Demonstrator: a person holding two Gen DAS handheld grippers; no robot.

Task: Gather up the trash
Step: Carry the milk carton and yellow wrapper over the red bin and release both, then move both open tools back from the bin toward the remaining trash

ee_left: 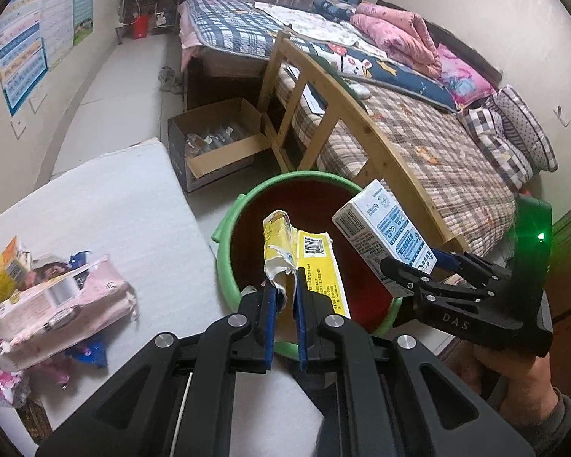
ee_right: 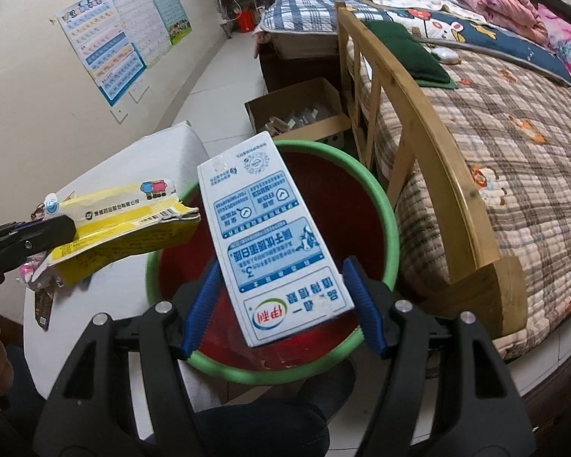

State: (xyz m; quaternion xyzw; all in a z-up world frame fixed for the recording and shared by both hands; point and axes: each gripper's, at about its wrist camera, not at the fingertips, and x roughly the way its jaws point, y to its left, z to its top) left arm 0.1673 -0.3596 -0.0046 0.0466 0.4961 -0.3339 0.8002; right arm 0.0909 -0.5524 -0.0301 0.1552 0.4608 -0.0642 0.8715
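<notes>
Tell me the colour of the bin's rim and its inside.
The bin has a green rim and a dark red inside, clearest in the right wrist view.

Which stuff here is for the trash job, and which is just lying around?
For the job:
- yellow wrapper, in left gripper
- milk carton, in right gripper
- green bin
- wrapper pile

Just lying around:
- cardboard box
- bed
- wall posters

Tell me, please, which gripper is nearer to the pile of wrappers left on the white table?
Left. The left gripper, shut on a yellow wrapper over the green bucket, is beside the pile of wrappers; the right gripper, holding the milk carton, is farther away.
</notes>
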